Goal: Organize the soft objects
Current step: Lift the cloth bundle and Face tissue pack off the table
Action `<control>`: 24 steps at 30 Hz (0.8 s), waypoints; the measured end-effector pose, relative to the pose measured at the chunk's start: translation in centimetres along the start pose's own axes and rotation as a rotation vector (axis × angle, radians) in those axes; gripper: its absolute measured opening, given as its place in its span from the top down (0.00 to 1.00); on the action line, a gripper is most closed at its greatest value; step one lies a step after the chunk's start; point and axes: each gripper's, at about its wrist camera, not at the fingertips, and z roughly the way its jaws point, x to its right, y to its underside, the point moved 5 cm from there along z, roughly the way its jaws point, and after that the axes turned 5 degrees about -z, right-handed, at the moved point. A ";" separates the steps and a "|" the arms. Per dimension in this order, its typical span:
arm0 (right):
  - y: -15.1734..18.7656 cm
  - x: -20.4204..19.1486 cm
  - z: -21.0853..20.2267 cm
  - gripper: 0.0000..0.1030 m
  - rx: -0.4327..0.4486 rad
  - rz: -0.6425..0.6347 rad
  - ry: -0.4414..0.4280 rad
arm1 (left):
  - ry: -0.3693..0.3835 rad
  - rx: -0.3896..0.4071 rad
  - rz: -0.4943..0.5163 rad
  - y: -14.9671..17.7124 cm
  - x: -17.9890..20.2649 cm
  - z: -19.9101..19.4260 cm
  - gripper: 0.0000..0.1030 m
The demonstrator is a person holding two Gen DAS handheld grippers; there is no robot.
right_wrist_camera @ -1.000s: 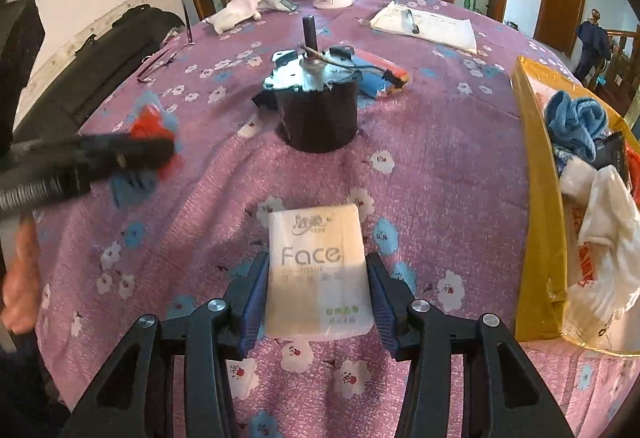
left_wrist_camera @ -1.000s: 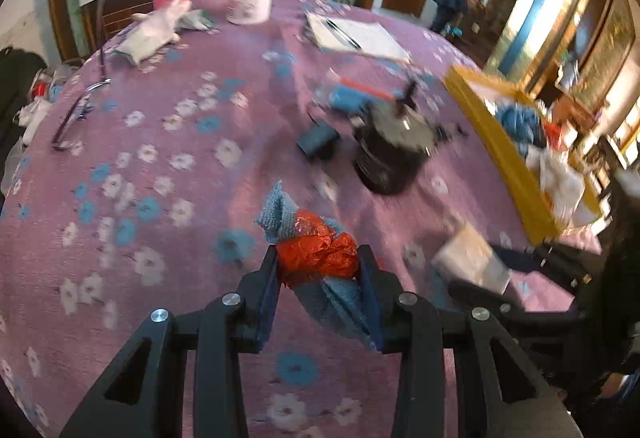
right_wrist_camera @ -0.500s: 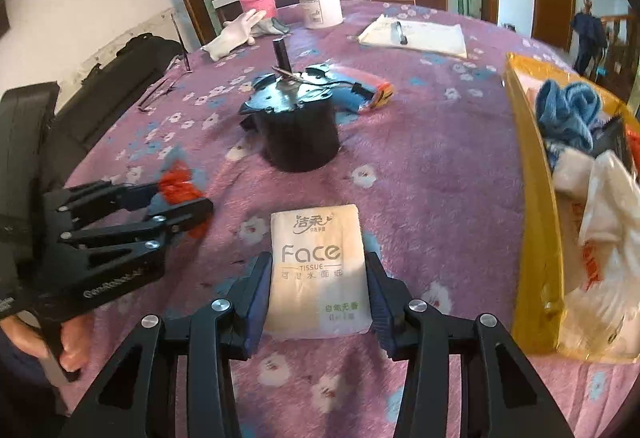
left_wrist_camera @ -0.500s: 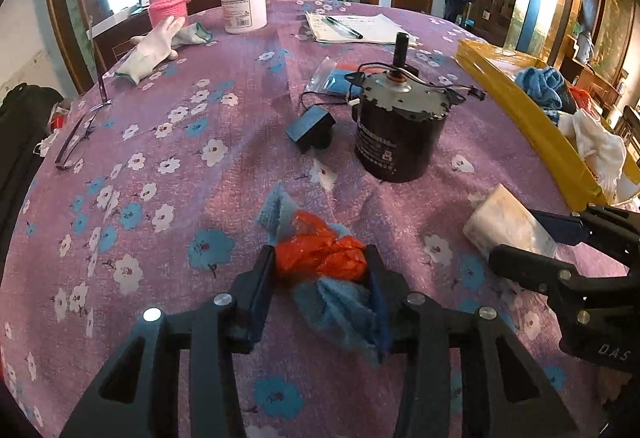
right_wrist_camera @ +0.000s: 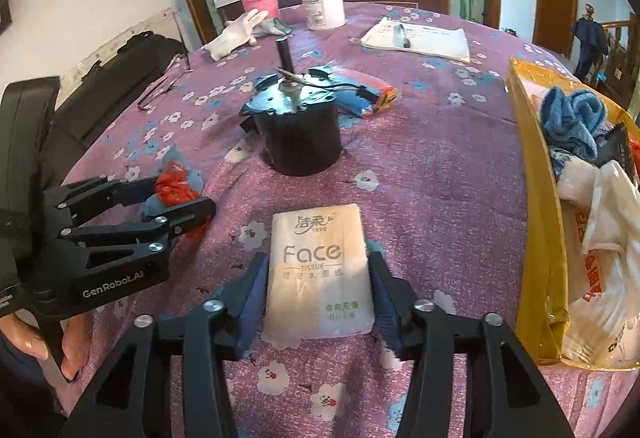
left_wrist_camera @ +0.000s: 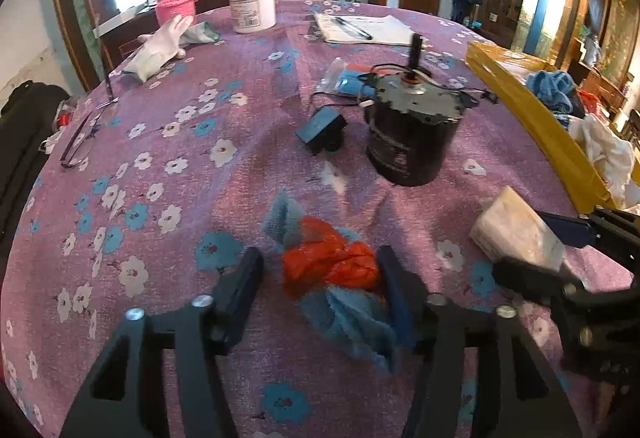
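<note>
Between the opening left gripper (left_wrist_camera: 320, 270) jaws — blue-and-orange cloth bundle (left_wrist_camera: 332, 270), seemingly loose.

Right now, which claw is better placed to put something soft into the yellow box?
Probably the right claw: it straddles the tissue pack, and the yellow box sits just beside it. The left claw, opening around the blue and orange bundle, is farther away.

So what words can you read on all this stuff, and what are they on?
"Face" and "TISSUE": on the tissue pack, with Chinese print too.
"GenRobot.AI": on the left gripper, on its body.
Red print on the white plastic bag: too crumpled to read.
White jar label: too small to read.
</note>
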 end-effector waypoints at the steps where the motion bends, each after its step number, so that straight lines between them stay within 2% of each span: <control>1: 0.0 -0.2 0.1 0.40 -0.004 -0.011 0.005 | -0.001 -0.004 -0.006 0.0 -0.2 0.1 0.35; 3: 0.0 -0.3 0.1 0.39 -0.007 -0.017 0.011 | -0.005 -0.011 -0.018 -0.1 -0.5 0.2 0.29; 6: 0.0 -0.3 0.1 0.40 -0.005 -0.014 0.010 | -0.010 -0.012 -0.018 0.0 -0.6 0.2 0.28; 7: 0.0 -0.2 0.1 0.43 -0.003 -0.011 0.014 | -0.011 -0.012 -0.017 0.0 -0.6 0.2 0.28; 8: 0.0 0.0 0.0 0.51 -0.002 -0.004 0.027 | -0.013 -0.010 -0.014 0.0 -0.5 0.1 0.28; 10: 0.0 0.4 -0.2 0.53 0.007 0.016 0.023 | 0.000 -0.005 -0.001 0.1 -0.3 0.0 0.35; 12: -0.1 0.5 -0.5 0.53 0.023 0.025 0.029 | 0.009 0.010 0.022 0.2 0.2 -0.3 0.64; 19: -0.4 0.5 -1.7 0.53 0.083 0.021 0.056 | 0.032 0.011 0.007 0.1 0.1 -0.5 0.65; 24: -0.6 0.3 -2.2 0.53 0.103 0.015 0.047 | 0.050 0.069 -0.020 -0.5 -0.3 -1.7 0.65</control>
